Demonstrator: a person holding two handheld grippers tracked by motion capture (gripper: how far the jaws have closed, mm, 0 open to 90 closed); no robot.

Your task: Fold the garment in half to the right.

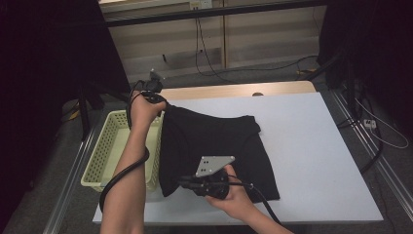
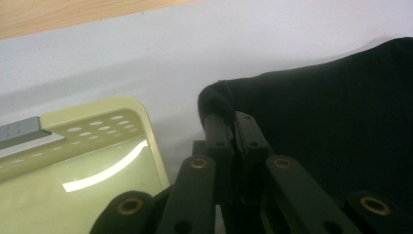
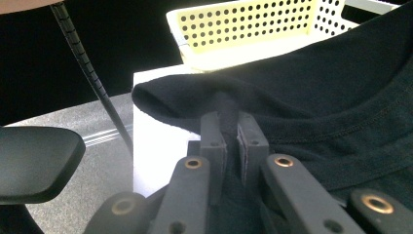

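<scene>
One black T-shirt [image 1: 214, 146] lay on the white table [image 1: 311, 146], beside one yellow perforated basket [image 1: 109, 146] at the table's left edge. Two grippers held it: the left gripper [image 2: 233, 119] clamped a far corner near the basket, the right gripper [image 3: 228, 119] pinched a fold at the shirt's near left edge

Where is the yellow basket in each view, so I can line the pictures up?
High view: yellow basket at the table's left edge, left of the black shirt.
Left gripper view: lower left, rim beside the shirt.
Right gripper view: top centre, behind the shirt.
Shared landmark: the black shirt.
</scene>
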